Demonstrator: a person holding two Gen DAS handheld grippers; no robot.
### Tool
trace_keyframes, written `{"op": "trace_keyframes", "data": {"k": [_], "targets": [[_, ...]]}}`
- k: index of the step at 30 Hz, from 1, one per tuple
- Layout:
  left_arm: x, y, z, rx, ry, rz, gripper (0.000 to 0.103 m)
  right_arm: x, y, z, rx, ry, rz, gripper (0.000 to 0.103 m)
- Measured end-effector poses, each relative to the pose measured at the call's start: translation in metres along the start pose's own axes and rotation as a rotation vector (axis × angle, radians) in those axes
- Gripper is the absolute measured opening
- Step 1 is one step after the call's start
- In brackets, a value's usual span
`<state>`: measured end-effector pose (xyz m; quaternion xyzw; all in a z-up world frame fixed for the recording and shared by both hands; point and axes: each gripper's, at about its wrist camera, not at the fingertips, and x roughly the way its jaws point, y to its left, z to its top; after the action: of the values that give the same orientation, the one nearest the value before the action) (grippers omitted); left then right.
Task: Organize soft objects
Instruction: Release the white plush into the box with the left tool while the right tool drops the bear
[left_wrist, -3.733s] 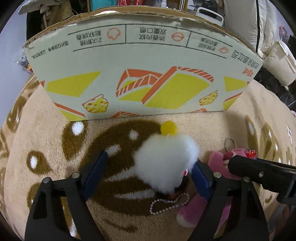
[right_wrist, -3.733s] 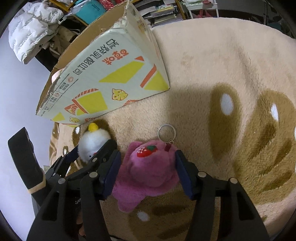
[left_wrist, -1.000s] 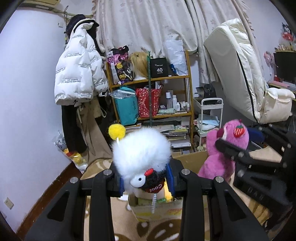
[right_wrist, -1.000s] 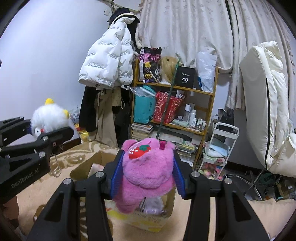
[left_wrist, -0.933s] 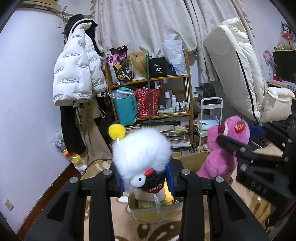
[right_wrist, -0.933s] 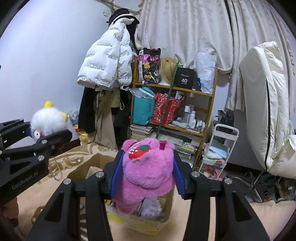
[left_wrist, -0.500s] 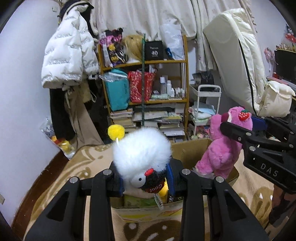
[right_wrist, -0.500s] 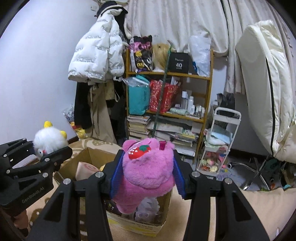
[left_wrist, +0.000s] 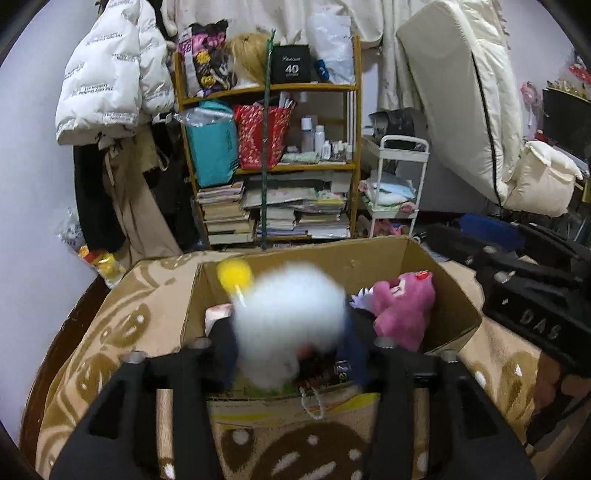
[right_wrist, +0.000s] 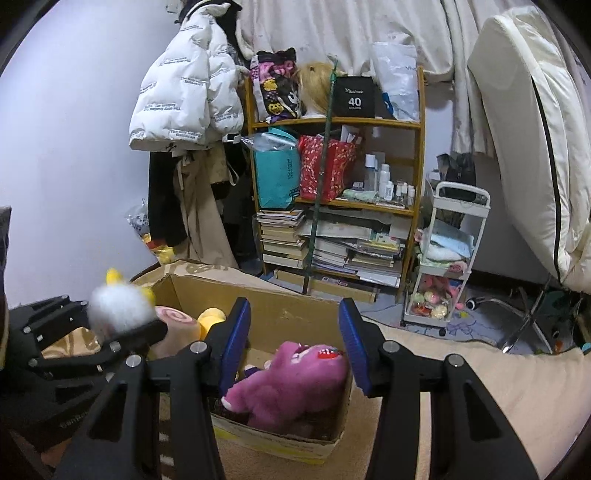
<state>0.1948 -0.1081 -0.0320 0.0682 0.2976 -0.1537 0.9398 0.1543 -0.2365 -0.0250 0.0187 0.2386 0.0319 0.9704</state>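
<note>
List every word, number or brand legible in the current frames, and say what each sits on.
"40": black box on the shelf's top board; the small line above it is too small to read.
"DAS": side of the right gripper, seen from the left wrist.
White puffer jacket: rows of dark lettering, too small to read.
Teal bag: vertical print, unreadable.
Left gripper: embossed lettering, partly cut off, unreadable.

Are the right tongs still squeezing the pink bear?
Apart. In the right wrist view the right tongs stand open above the pink bear, which lies in the cardboard box, with clear space beside both blue pads.
</note>
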Motion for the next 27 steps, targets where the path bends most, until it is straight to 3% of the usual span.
{"op": "trace_keyframes", "data": {"k": [2, 7, 12, 23, 27], "targets": [[-0.001, -0.001, -0.002, 0.006, -0.016, 0.032, 0.07, 0.0, -0.005, 0.0, 0.02, 0.005, 0.004, 0.052], [-0.003, 0.003, -0.003, -0.014, 0.02, 0.051, 0.072, -0.001, -0.012, -0.001, 0.058, 0.037, 0.009, 0.056], [-0.021, 0.01, 0.0, -0.041, 0.003, 0.078, 0.085, -0.014, -0.017, -0.003, 0.074, 0.034, 0.02, 0.067], [-0.086, 0.021, 0.002, -0.073, -0.072, 0.116, 0.101, -0.065, -0.017, -0.003, 0.049, -0.025, 0.019, 0.102], [-0.114, 0.02, -0.002, -0.075, -0.124, 0.15, 0.102, -0.089, -0.013, -0.001, 0.025, -0.065, 0.023, 0.103]]}}
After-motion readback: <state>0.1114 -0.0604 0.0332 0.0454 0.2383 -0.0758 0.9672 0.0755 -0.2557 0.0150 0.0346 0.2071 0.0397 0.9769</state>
